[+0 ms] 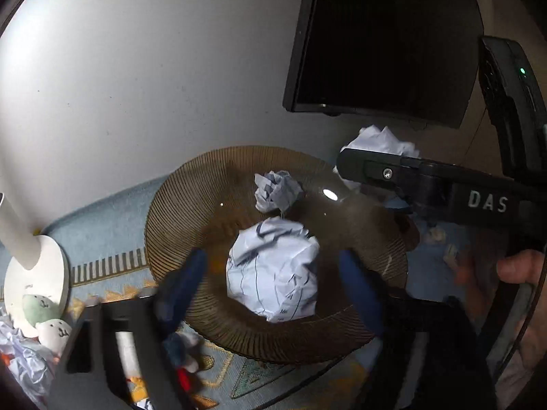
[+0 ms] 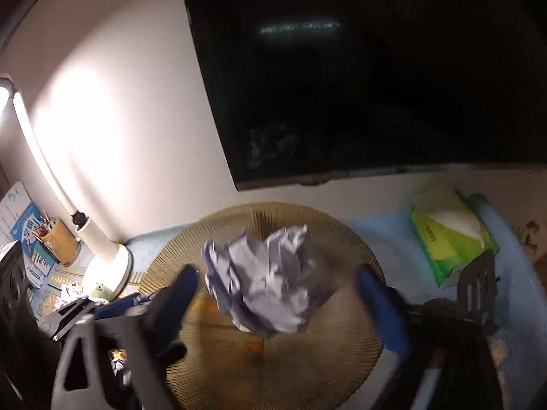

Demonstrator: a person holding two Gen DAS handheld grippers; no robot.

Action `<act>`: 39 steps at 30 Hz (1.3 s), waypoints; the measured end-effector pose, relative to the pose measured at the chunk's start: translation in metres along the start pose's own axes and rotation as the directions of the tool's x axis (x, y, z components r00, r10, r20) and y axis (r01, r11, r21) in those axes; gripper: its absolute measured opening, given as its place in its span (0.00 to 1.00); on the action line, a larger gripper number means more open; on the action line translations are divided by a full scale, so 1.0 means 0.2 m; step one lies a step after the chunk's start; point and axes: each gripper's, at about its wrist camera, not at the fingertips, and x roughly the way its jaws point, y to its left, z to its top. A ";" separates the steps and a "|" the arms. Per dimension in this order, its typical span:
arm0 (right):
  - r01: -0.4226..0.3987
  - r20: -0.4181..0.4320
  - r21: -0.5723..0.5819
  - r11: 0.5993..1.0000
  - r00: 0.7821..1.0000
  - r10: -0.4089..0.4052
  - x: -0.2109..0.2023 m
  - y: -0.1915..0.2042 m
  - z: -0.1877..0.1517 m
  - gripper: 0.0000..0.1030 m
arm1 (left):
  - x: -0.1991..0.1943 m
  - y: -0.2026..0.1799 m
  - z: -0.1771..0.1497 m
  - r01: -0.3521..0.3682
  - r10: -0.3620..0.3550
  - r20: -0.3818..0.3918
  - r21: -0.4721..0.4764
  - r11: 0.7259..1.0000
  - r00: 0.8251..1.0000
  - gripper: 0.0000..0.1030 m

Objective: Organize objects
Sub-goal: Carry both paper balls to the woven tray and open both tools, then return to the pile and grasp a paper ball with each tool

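Nearest to you in the left wrist view, your left gripper (image 1: 273, 273) stands released, its blue fingers (image 1: 186, 283) spread wide on either side of a large crumpled paper ball (image 1: 273, 270). The pads do not press on it; the ball looks blurred, so you cannot tell whether it rests on the plate or hangs just above it. Under it lies a round ribbed brown plate (image 1: 177, 225), and a smaller paper ball (image 1: 277, 189) lies farther back on that plate.

In the right wrist view, your right gripper (image 2: 277, 294) is likewise released, blue fingers (image 2: 379, 304) wide apart around a bluish crumpled paper wad (image 2: 270, 280) over the same plate (image 2: 342, 358). The wad is smeared and touches neither pad.

To the right in the left view, the right gripper's black body (image 1: 427, 181) reaches across the plate's far edge, with another white paper wad (image 1: 383, 143) behind it and a thumb (image 1: 519, 266) at the frame's edge.

The plate sits on a light blue patterned cloth (image 1: 102, 212). At the left stands a white lamp (image 2: 106, 253) with small plush figures (image 1: 44, 311) at its base and a pen cup (image 2: 58, 242) beyond. At the right lies a green tissue pack (image 2: 451, 235). A dark monitor (image 2: 376, 85) hangs on the pale wall (image 1: 154, 68) behind everything.
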 end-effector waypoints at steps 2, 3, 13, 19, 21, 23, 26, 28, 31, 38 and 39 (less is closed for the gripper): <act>0.007 0.004 -0.005 1.000 1.000 -0.007 0.04 -0.01 -0.02 1.00 | 0.00 -0.03 -0.03 0.000 -0.001 0.013 0.024 1.000 1.000 1.00; 0.008 0.021 -0.010 1.000 1.000 -0.008 0.03 0.00 -0.04 1.00 | -0.01 -0.05 -0.04 -0.013 0.013 0.020 0.033 0.999 1.000 1.00; 0.021 0.079 -0.007 1.000 0.997 -0.021 -0.08 0.17 -0.07 1.00 | -0.17 0.07 -0.10 -0.028 0.029 0.042 -0.019 0.999 0.999 1.00; -0.001 0.126 0.001 1.000 0.992 0.001 -0.23 0.37 -0.12 1.00 | -0.47 0.21 -0.12 -0.094 0.097 0.084 -0.044 0.995 0.992 1.00; -0.028 0.127 0.005 1.000 0.991 0.028 -0.26 0.44 -0.14 1.00 | -0.58 0.32 -0.15 -0.134 0.138 0.094 -0.053 0.990 0.986 1.00; -0.055 0.128 -0.002 0.999 0.990 0.054 -0.30 0.53 -0.18 1.00 | -0.70 0.42 -0.21 -0.195 0.201 0.095 -0.062 0.979 0.975 1.00; -0.087 0.120 -0.036 0.996 0.989 0.091 -0.33 0.69 -0.24 1.00 | -0.83 0.59 -0.29 -0.283 0.291 0.084 -0.090 0.955 0.953 1.00; -0.114 0.111 -0.060 0.992 0.986 0.121 -0.34 0.80 -0.30 1.00 | -0.91 0.74 -0.38 -0.311 0.321 0.066 -0.128 0.942 0.945 1.00; -0.174 0.076 -0.098 0.980 0.980 0.182 -0.33 0.97 -0.41 1.00 | -0.97 0.94 -0.54 -0.355 0.364 0.019 -0.177 0.918 0.931 1.00; -0.248 -0.091 -0.222 0.943 0.968 0.233 -0.17 1.30 -0.78 1.00 | -0.91 1.26 -0.92 -0.406 0.390 -0.114 -0.257 0.877 0.914 1.00; -0.252 -0.118 -0.242 0.937 0.966 0.229 -0.14 1.34 -0.84 1.00 | -0.88 1.28 -0.95 -0.410 0.389 -0.131 -0.258 0.875 0.912 1.00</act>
